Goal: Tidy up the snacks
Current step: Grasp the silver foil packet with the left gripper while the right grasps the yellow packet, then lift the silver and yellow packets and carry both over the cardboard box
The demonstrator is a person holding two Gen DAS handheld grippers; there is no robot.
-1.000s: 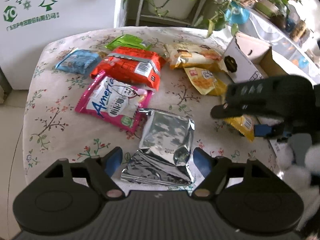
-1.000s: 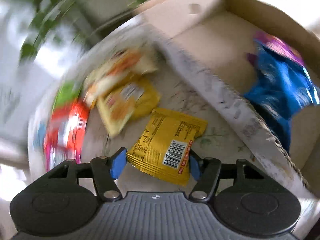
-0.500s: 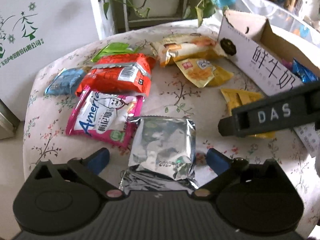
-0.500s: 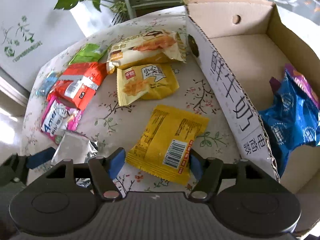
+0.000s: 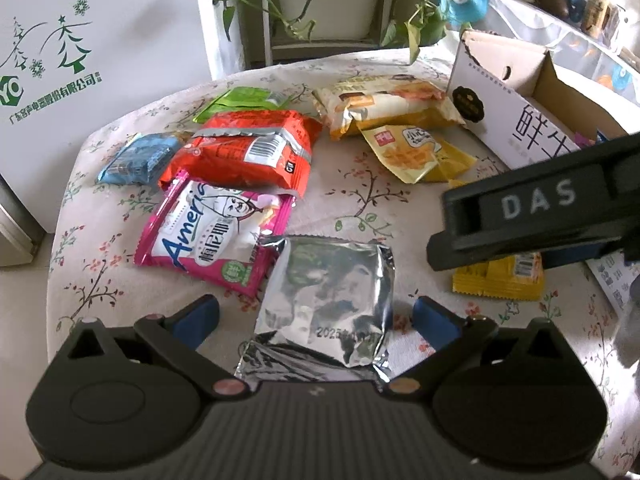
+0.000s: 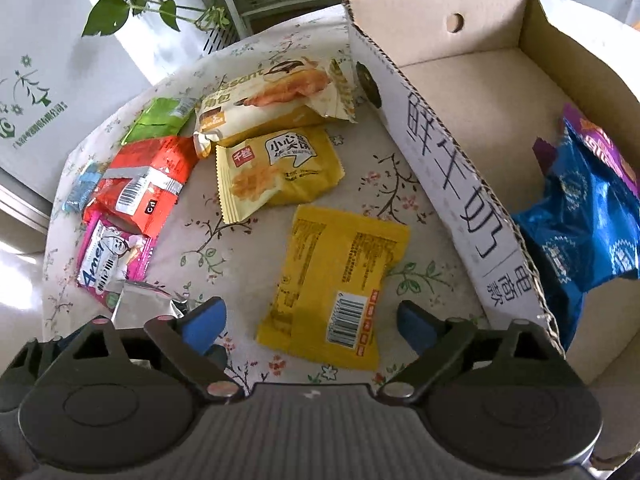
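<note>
Left tongs (image 5: pixel 316 314) gape wide around a crinkled silver foil packet (image 5: pixel 324 296) near the desk's (image 5: pixel 360 200) front edge. Right tongs (image 6: pixel 312 316) gape wide, straddling a flat yellow snack packet (image 6: pixel 336 276) beside the open cardboard box (image 6: pixel 452 184), gripping nothing.

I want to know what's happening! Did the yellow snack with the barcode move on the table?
No. The yellow snack lies at the same spot beside the cardboard box, on the same flower print; only the camera shifted.

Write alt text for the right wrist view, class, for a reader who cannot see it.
An open hand-held gripper straddles a yellow snack packet lying barcode-up on a floral tablecloth. To the right, a cardboard box holds a blue packet; more snacks lie beyond.
</note>
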